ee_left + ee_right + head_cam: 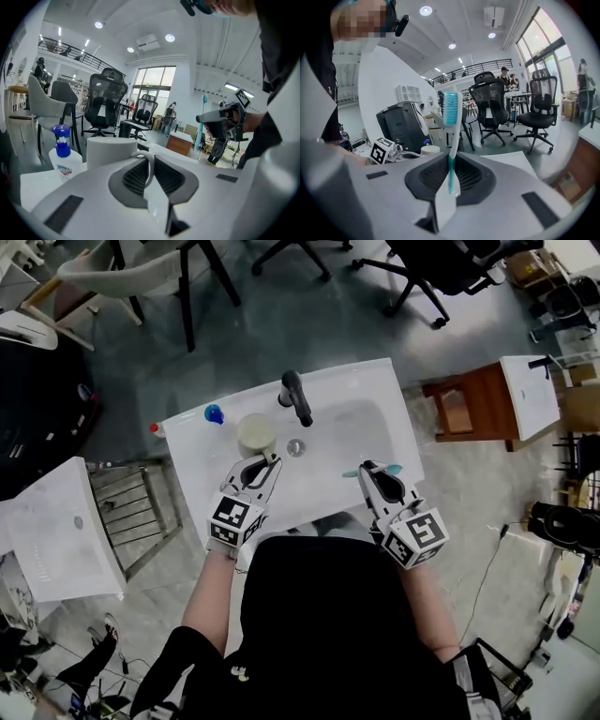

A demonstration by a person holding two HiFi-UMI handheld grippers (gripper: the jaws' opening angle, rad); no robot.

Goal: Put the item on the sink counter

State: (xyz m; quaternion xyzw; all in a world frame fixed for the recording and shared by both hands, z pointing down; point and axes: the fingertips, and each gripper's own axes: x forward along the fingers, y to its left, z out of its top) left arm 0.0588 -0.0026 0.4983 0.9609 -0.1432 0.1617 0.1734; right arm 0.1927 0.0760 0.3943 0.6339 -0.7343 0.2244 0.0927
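Observation:
A white sink counter (197, 454) with a black faucet (295, 396) lies below me. My left gripper (255, 471) is shut on the curved handle (149, 161) of a cream mug (256, 434), which stands on the counter left of the basin. In the left gripper view the mug (111, 151) rises just beyond the jaws. Over the basin's right side, my right gripper (371, 472) is shut on a teal and white toothbrush (392, 470). The toothbrush (452, 140) stands upright between the jaws, bristles at the top.
A blue-capped soap bottle (214, 413) stands at the counter's back left, also in the left gripper view (62, 154). The drain (296, 447) sits in the basin. A wooden stool (466, 409) is to the right, another white sink (56, 531) and a metal rack (141, 512) to the left.

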